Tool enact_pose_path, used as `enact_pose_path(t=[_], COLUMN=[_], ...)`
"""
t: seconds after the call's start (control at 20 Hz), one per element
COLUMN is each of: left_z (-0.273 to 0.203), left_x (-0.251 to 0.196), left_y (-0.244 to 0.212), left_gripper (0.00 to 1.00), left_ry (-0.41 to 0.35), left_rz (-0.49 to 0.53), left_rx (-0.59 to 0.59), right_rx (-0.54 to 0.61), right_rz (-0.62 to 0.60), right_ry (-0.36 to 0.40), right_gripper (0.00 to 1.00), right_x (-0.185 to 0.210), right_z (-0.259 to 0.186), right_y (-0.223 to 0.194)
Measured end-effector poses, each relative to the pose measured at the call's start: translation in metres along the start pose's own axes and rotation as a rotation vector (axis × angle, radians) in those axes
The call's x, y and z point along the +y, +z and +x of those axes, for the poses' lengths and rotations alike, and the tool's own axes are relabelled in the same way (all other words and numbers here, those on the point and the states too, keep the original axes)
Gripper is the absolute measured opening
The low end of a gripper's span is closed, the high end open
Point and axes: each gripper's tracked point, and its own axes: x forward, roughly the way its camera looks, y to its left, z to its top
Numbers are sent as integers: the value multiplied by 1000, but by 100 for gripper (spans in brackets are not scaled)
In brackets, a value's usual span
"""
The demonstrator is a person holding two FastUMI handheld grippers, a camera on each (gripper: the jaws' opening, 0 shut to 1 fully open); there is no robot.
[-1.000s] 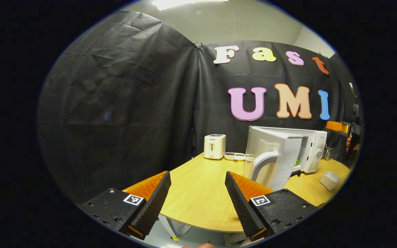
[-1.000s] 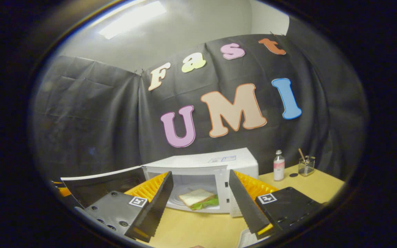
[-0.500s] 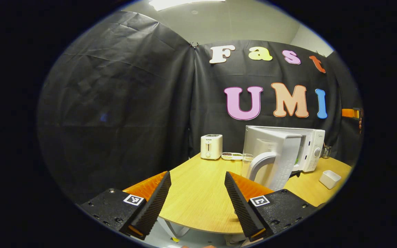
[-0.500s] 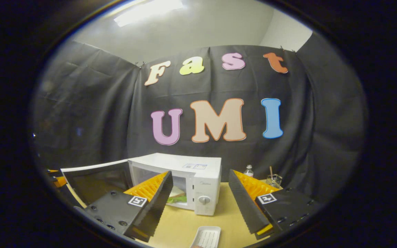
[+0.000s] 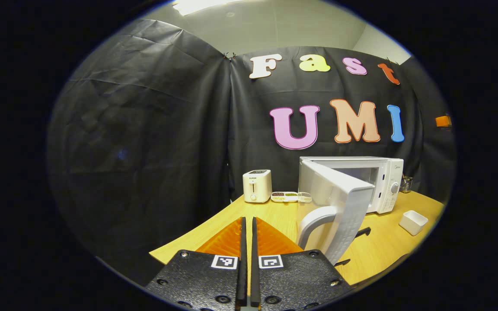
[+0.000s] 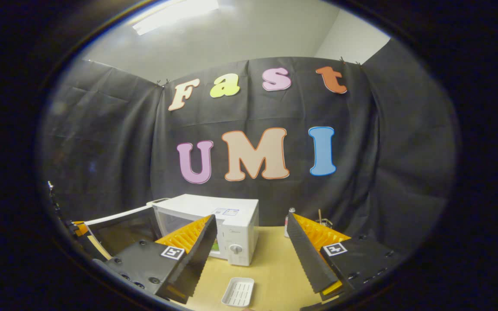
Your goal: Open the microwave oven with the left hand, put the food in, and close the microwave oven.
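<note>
The white microwave [image 5: 381, 181] stands on the wooden table [image 5: 275, 216] with its door [image 5: 339, 203] swung wide open. The door's curved handle [image 5: 311, 224] faces me. My left gripper [image 5: 247, 220] is shut with nothing between its fingers, just left of the handle and apart from it. In the right gripper view the microwave [image 6: 236, 220] sits ahead, its door [image 6: 119, 224] open to the left. A sliver of green from the sandwich [image 6: 216, 247] shows inside, mostly hidden behind a finger. My right gripper [image 6: 250, 216] is open and holds nothing, well back from the oven.
A white toaster [image 5: 257, 185] and a low divided dish [image 5: 290, 197] stand at the back left of the table. A small white tray [image 6: 238, 291] lies in front of the microwave. A bottle [image 6: 290, 216] and a glass with a stick [image 6: 323, 221] stand to its right.
My left gripper's fingers have closed together, and it has shifted so the door sits nearer. My right gripper has drawn back from the microwave, leaving the sandwich inside.
</note>
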Motion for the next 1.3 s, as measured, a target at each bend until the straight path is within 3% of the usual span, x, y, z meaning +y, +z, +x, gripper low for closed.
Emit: enact_pose_path(t=[0.5,0.85,1.3], left_z=[3,-5,14], left_x=[-64,-147,-242], left_y=[38,41,45], left_gripper=[1,1,1], left_ry=[-150,-333,-483], left_rz=[-40,-139,-110], left_rx=[-56,-45,-48], right_rx=[74,68,67], right_rz=[0,34,45], right_ry=[-17,-8,-1], right_gripper=[92,92,92], right_x=[-36,-41,-47], right_z=[-21,-24,-28], right_y=[-5,0,6])
